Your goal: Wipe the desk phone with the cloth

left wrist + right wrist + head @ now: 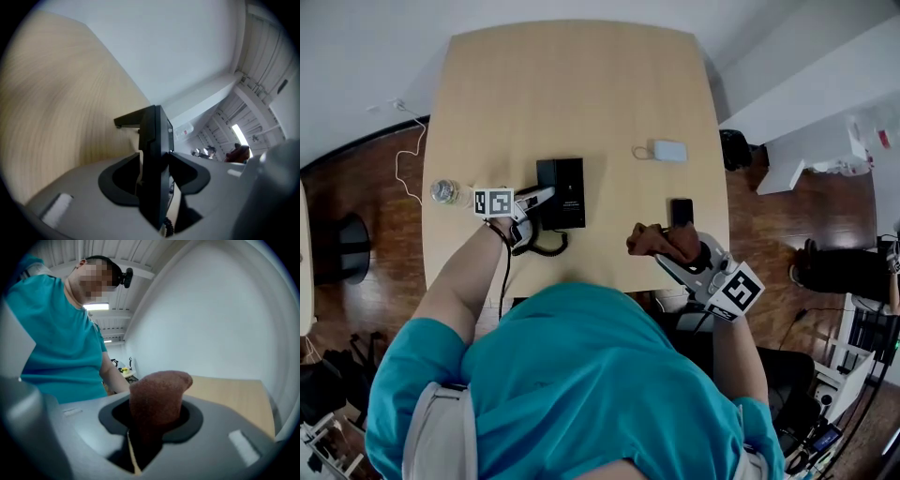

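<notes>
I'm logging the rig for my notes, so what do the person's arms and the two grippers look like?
The left gripper and right gripper are both light grey plastic, dark round the jaws. Each carries a white cube printed with black square markers. A thin black cable seems to trail from the left one. The person wears a teal short-sleeved shirt.

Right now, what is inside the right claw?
A bunched brown cloth, pinched between the jaws of the right claw and sticking out ahead. Its lower end is hidden in the gap.
</notes>
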Motion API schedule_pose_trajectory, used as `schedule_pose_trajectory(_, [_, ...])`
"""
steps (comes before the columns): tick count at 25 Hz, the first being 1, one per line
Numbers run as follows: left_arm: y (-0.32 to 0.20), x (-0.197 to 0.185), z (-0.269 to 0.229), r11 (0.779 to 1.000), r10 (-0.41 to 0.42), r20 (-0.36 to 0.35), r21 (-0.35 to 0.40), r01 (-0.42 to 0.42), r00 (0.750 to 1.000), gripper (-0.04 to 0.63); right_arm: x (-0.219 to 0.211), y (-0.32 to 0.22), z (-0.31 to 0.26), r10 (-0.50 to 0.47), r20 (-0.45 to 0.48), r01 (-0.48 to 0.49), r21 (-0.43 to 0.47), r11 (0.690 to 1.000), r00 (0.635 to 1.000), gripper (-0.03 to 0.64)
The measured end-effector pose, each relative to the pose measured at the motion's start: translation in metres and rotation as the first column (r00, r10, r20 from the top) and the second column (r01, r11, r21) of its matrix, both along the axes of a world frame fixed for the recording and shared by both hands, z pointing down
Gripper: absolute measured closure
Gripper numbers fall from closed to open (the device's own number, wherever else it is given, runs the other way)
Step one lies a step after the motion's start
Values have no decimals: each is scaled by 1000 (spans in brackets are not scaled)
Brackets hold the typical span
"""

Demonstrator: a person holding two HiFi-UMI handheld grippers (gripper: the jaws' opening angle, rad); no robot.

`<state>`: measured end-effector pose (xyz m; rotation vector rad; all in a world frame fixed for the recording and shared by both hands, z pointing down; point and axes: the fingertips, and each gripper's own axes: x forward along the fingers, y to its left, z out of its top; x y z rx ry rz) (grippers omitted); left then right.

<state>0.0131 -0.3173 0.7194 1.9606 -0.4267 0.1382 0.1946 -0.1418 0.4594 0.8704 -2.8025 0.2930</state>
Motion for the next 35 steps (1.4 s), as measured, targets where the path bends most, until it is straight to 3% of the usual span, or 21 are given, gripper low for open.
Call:
schedule_pose_trajectory(4, [-3,-10,12,997,-76,133,-1,77,988,302,5,-3,1,-25,14,24,9,1000,1000,479])
schedule_pose_trajectory(9, [12,-39,15,985,-172,311,63,160,935,281,7,-6,-3,-105,46,103,42,994,993,479])
schedule_pose_trajectory(12, [23,-74,-5,949,-311,347,169,268,884,354,10,-6,-2,-146,66,143,47,989,987,479])
schedule_pose_trajectory(15, [40,-93,-52,901,-383,338,343,267,860,413,8,-8,2,-143,75,142,29,990,987,479])
schedule_pose_trajectory(17, [61,-102,-91,860,-390,330,464,212,860,420,-7,0,2,-140,71,138,27,990,988,479])
schedule_pose_trajectory(19, [81,-117,-127,804,-400,323,573,159,858,436,-31,13,-1,-137,66,135,33,990,988,479])
schedule_pose_trajectory(21, [101,-134,-156,747,-407,310,654,119,859,449,-58,28,-3,-119,57,117,30,993,991,479])
schedule_pose_trajectory(23, [125,-153,-173,710,-397,303,699,81,867,477,-86,44,-3,-74,58,74,13,997,996,477])
schedule_pose_trajectory(29, [191,-218,-207,655,-359,254,754,49,898,565,-159,88,-2,125,144,-118,-56,991,982,479])
schedule_pose_trajectory(32, [224,-236,-222,638,-367,197,765,92,909,592,-170,121,-3,182,109,-174,-74,982,977,479])
schedule_pose_trajectory(35, [255,-231,-236,608,-345,172,790,80,923,592,-163,150,-11,210,104,-205,-61,977,972,479])
